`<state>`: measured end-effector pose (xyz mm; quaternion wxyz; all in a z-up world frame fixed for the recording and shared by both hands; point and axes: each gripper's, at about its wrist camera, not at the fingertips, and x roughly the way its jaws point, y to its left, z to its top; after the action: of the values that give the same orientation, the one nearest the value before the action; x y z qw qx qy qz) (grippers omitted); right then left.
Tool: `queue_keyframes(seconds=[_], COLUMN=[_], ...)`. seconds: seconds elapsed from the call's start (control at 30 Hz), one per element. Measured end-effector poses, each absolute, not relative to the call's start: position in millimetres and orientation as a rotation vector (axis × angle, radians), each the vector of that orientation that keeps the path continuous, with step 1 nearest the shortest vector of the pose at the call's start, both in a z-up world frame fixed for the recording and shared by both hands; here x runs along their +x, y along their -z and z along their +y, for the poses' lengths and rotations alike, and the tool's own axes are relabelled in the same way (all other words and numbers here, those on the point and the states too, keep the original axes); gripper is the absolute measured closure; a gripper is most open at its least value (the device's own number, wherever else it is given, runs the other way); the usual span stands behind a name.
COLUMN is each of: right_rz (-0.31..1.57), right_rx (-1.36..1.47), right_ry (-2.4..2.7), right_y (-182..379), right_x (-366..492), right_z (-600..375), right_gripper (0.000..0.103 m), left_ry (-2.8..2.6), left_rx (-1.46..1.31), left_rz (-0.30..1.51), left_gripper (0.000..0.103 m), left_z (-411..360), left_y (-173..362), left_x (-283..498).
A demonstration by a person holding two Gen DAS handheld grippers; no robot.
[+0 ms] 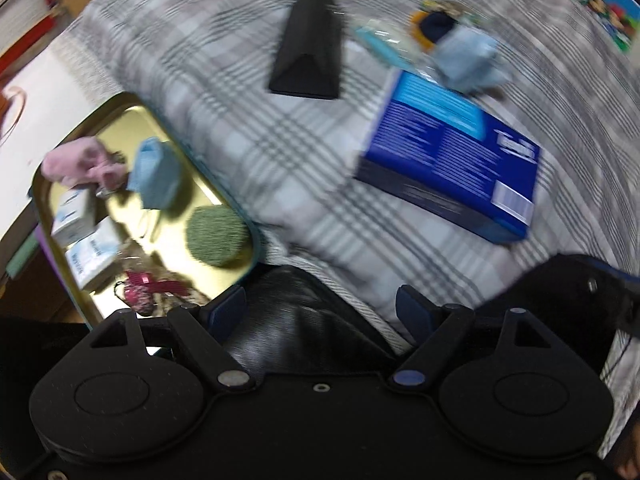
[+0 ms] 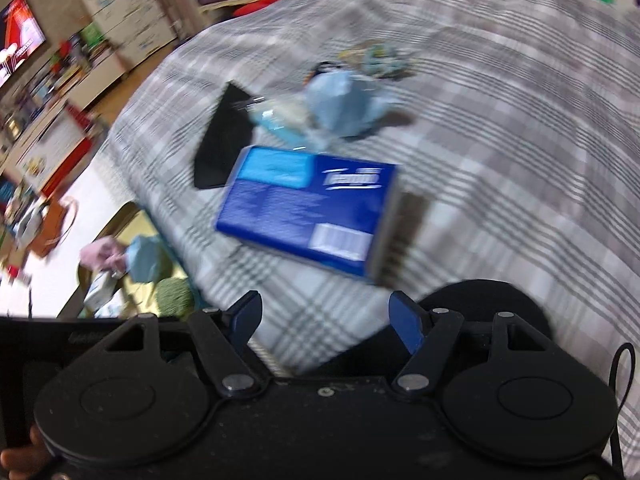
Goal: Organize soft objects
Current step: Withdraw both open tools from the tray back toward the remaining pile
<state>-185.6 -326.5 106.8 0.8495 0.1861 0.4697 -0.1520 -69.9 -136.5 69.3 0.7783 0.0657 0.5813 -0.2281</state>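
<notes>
A gold tin tray [image 1: 120,118] lies at the bed's left edge. It holds a pink soft toy [image 1: 78,162], a light blue cloth [image 1: 154,174], a green knitted ball [image 1: 216,236] and small white packets [image 1: 74,210]. On the plaid bedspread [image 1: 240,128] lie a blue box [image 1: 452,160], a black triangular case [image 1: 312,44] and another light blue cloth [image 1: 468,60]. My left gripper [image 1: 320,312] is open and holds nothing. My right gripper [image 2: 324,320] is open too, nothing between its fingers. The right wrist view shows the same blue box [image 2: 312,208], the tray [image 2: 136,220] and blue cloth [image 2: 344,104].
Small colourful trinkets [image 1: 436,20] lie beyond the blue cloth. A dark trouser leg [image 1: 304,320] sits under the left gripper. Shelves and a lit screen [image 2: 20,36] stand at the far left. A white surface [image 1: 44,84] lies beside the tray.
</notes>
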Motion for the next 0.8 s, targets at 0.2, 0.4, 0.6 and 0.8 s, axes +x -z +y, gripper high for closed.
queue_keyframes(seconds=[0.2,0.4,0.6,0.8], right_rz=[0.949,0.891,0.886,0.875], right_rx=[0.453,0.463,0.504,0.547], right_ry=[0.371,0.444,0.496,0.527], right_y=[-106.8,-116.9,-112.3,-106.9], right_x=[-203.8,-205.2,-195.7,-177.5], right_z=[-361.4,-380.8,-403.2,-424.3], right_gripper=[0.035,0.033,0.033,0.032], left_ry=[0.570,0.606,0.636,0.658], left_rx=[0.211,0.232,0.246,0.263], left_rz=[1.247,1.216,1.212,1.204], left_gripper=[0.025,0.025,0.025,0.025], left_z=[-169.3,-188.5,-208.2,-226.5], left_y=[-77.9,-91.0,-94.8,-98.0], left_x=[-89.2,-94.3,-91.3,-87.1])
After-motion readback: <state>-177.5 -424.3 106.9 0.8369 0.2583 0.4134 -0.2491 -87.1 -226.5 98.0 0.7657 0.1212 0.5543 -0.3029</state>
